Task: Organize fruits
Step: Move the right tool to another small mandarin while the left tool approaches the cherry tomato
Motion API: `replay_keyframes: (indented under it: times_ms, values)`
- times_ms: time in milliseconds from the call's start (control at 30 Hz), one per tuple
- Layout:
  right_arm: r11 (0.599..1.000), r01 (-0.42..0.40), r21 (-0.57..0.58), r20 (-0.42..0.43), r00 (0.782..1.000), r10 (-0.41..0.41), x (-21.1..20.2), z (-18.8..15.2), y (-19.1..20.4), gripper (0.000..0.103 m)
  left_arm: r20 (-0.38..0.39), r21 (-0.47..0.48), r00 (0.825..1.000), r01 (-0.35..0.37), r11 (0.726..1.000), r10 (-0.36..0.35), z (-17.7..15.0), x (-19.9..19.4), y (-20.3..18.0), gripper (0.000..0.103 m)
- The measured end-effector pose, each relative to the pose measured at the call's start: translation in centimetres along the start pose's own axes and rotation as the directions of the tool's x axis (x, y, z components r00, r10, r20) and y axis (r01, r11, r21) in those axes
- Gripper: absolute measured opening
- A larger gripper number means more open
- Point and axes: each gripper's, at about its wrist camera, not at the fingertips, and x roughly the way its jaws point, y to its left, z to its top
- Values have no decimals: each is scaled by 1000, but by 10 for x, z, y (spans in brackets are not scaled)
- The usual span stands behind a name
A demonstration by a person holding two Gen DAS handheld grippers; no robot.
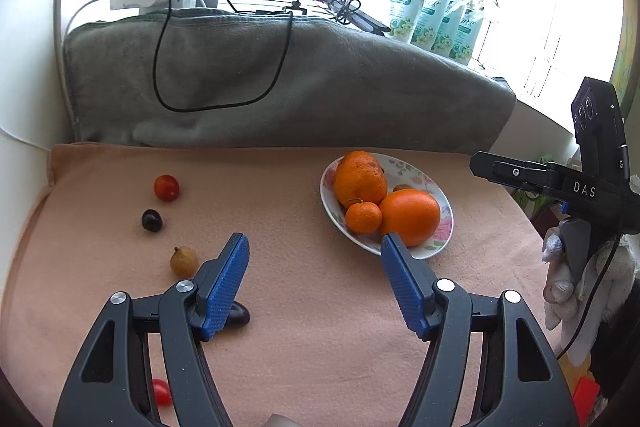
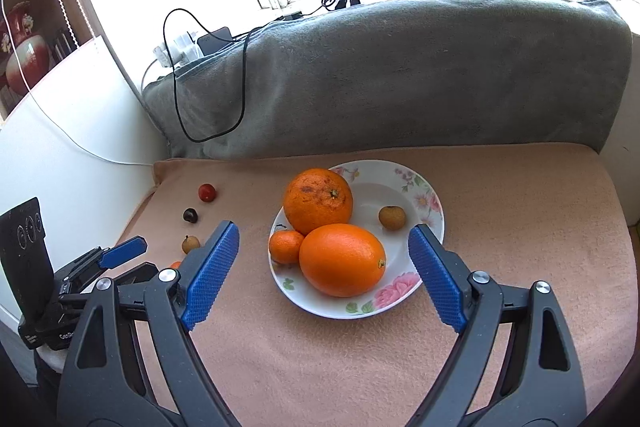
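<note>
Both claws hang apart and empty — left claw [image 1: 314, 269], right claw [image 2: 324, 263]. The plate [image 2: 404, 183] mid-counter holds four fruits already; a tomato [image 1: 166, 187], grape [image 1: 152, 220] and longan [image 1: 183, 261] wait near the left edge — roughly half remains.

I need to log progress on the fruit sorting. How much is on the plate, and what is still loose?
Done: two big oranges, a mandarin and a small brown fruit sit on the floral plate. In hand: nothing; the left gripper and right gripper are both open and empty. Left: a red tomato, a dark berry, a tan fruit and others near the left gripper lie on the cloth.
</note>
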Motion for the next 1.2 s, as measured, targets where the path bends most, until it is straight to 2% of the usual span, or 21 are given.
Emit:
replay_keyframes:
  times_ms: [267, 533, 733, 1133, 1200]
  values:
    - [997, -50, -64, -22, 999, 49, 3, -10, 29, 89, 7, -58, 997, -70, 996, 71, -17, -32, 43, 68]
    - [988, -113, -102, -69, 992, 107, 17, -20, 55, 89, 20, -152, 990, -137, 979, 141, -33, -63, 96, 68]
    - [978, -155, -141, -110, 984, 140, 34, -28, 79, 89, 9, -205, 987, -154, 966, 160, -46, -72, 121, 68]
    - [940, -229, -253, -215, 961, 177, 73, -41, 133, 88, -37, -236, 995, -103, 966, 97, -73, -69, 123, 62]
    - [932, -248, -265, -240, 953, 186, 82, -44, 142, 82, -42, -244, 996, -87, 966, 79, -77, -67, 121, 56]
